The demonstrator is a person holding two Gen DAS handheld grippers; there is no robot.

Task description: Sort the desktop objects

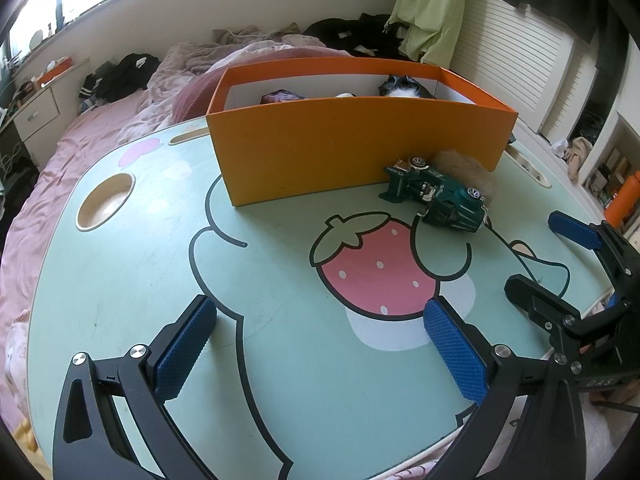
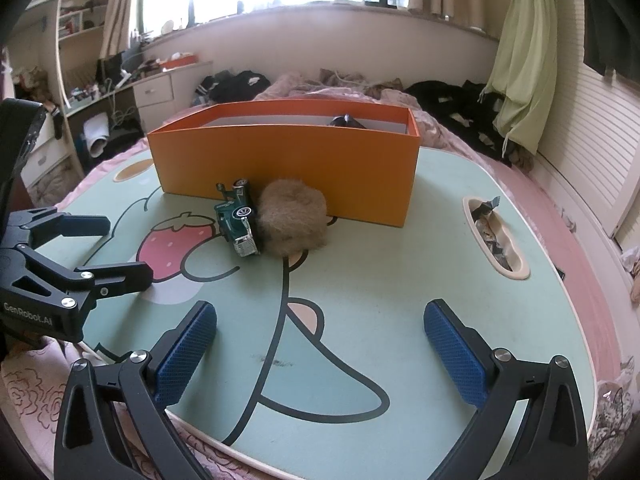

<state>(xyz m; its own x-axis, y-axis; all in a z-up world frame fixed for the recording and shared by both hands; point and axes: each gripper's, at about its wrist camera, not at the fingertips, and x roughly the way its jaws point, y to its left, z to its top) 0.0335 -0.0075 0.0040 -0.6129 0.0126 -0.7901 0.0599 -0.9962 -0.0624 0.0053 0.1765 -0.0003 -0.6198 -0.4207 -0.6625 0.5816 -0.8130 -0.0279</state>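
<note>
- Left gripper point(image 1: 320, 340): fingers spread wide, nothing between them; low over the near part of the table point(image 1: 140, 248), above the strawberry print point(image 1: 376, 264).
- Right gripper point(image 2: 320, 344): fingers likewise spread, empty; at the near table edge, well apart from both loose items.
- Toy car point(image 2: 238, 218): green, tipped on its side, wheels showing; on the table just in front of the box point(image 2: 280, 160), touching the fur ball point(image 2: 294, 218).
- Handling, car: probably die-cast, so stiff and fairly heavy for its size; smooth paint likely slippery. Best taken across the body, between the wheels, not by bumper or trim.
- Fur ball: tan, fuzzy, resting against the box's front wall, right of the car. Probably very light and soft; bound to compress under the pads, so a deep pinch through the middle advised.
- Box: orange, open-topped, far side of the table; dark and pale items already inside, too hidden to identify.
- Slot point(image 2: 496, 236): recessed in the table's right side, holding crumpled wrappers.
</note>
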